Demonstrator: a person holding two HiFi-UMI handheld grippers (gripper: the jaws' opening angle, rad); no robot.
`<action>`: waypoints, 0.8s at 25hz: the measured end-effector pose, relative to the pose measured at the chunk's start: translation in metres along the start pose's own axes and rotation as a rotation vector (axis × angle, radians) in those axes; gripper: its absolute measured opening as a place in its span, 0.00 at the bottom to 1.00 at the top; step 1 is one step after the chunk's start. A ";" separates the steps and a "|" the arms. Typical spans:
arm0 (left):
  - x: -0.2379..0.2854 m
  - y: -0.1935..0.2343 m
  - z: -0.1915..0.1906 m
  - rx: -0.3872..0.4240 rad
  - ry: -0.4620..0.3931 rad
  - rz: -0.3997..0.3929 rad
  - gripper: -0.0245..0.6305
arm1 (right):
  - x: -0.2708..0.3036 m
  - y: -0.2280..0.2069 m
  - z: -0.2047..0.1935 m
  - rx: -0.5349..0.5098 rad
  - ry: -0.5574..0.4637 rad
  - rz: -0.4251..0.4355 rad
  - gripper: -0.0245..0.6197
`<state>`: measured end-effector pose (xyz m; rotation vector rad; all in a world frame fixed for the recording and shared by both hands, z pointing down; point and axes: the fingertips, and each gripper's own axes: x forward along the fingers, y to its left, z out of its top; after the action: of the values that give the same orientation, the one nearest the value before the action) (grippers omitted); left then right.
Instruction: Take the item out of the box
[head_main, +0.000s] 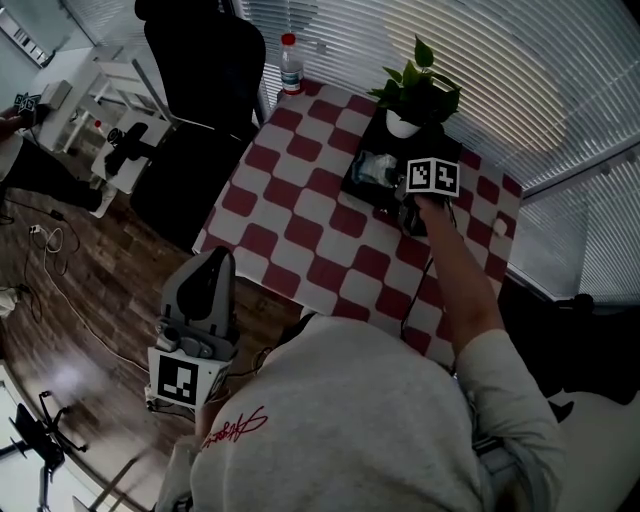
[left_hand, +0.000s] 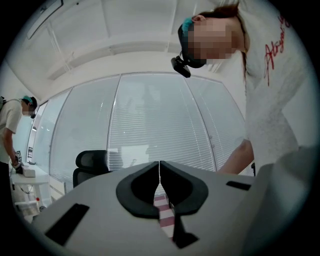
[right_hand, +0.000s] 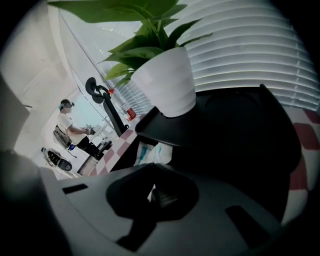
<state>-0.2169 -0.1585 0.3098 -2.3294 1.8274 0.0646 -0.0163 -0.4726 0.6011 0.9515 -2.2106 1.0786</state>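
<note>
The white-and-teal packet (right_hand: 150, 152), lying in the black box (head_main: 352, 190), is pinched by a thin edge in the closed right tool (right_hand: 152, 190) and could be lost if jerked upward, while the left tool (left_hand: 160, 172) is seen closed and empty, well apart from the box.

- Head view: looking steeply down from above the person's shoulders, taking in the whole checkered table (head_main: 300, 215).
- Left gripper view: sitting near-left, off the table, facing roughly level toward the far blinds (left_hand: 155, 125) and office chair (left_hand: 90, 162).
- Right gripper view: tilting down, sitting close against the black box (right_hand: 240, 130) and potted plant (right_hand: 167, 82). The head view is sharing both, at far right.
</note>
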 end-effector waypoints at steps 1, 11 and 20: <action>0.000 -0.002 0.000 0.001 0.000 -0.004 0.07 | -0.001 0.002 0.000 -0.012 -0.014 0.005 0.06; 0.006 -0.008 0.001 0.008 0.013 -0.023 0.07 | -0.013 0.017 -0.002 -0.063 -0.042 0.051 0.05; 0.010 -0.014 0.006 0.012 0.006 -0.046 0.07 | -0.026 0.031 -0.005 -0.122 -0.047 0.072 0.05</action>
<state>-0.2009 -0.1637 0.3037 -2.3647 1.7711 0.0408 -0.0231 -0.4447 0.5713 0.8592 -2.3356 0.9492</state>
